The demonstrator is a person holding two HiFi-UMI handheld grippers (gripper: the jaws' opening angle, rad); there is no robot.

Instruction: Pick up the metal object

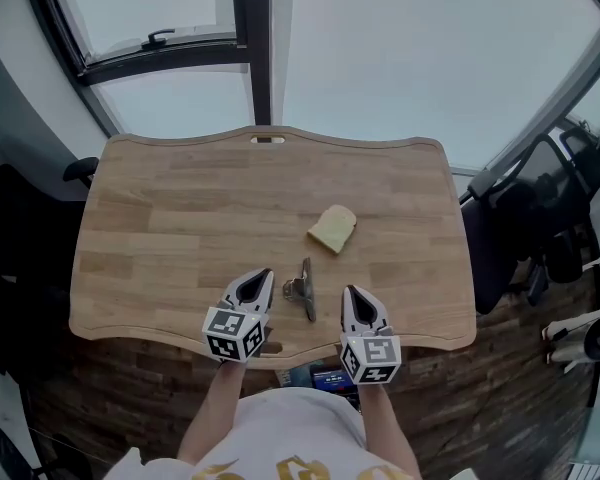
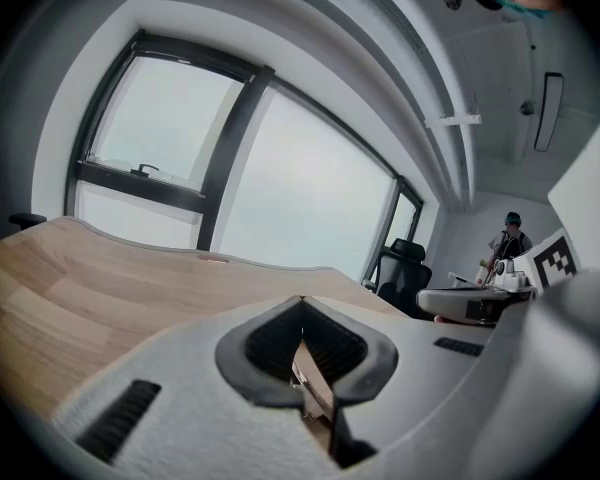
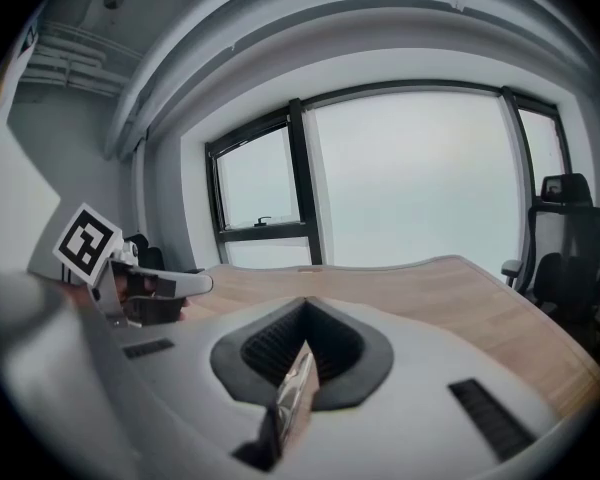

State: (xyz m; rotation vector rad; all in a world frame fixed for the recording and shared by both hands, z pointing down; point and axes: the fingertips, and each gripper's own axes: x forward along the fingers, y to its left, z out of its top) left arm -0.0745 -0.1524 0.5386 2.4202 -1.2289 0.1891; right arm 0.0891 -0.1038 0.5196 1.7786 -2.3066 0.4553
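The metal object (image 1: pixel 302 290), a small grey clip-like piece, lies on the wooden table (image 1: pixel 180 218) near its front edge. My left gripper (image 1: pixel 261 278) rests just left of it, jaws shut and empty. My right gripper (image 1: pixel 350 294) sits just right of it, also shut with nothing held. In the left gripper view the jaws (image 2: pixel 301 303) meet in a point over the tabletop. The right gripper view shows the same closed tip (image 3: pixel 305 306). The metal object is hidden in both gripper views.
A pale yellow wedge-shaped piece (image 1: pixel 332 228) lies on the table beyond the metal object. Large windows (image 1: pixel 380 58) stand past the table's far edge. Office chairs (image 1: pixel 540 218) stand to the right. A person (image 2: pixel 508 240) stands far off at the right.
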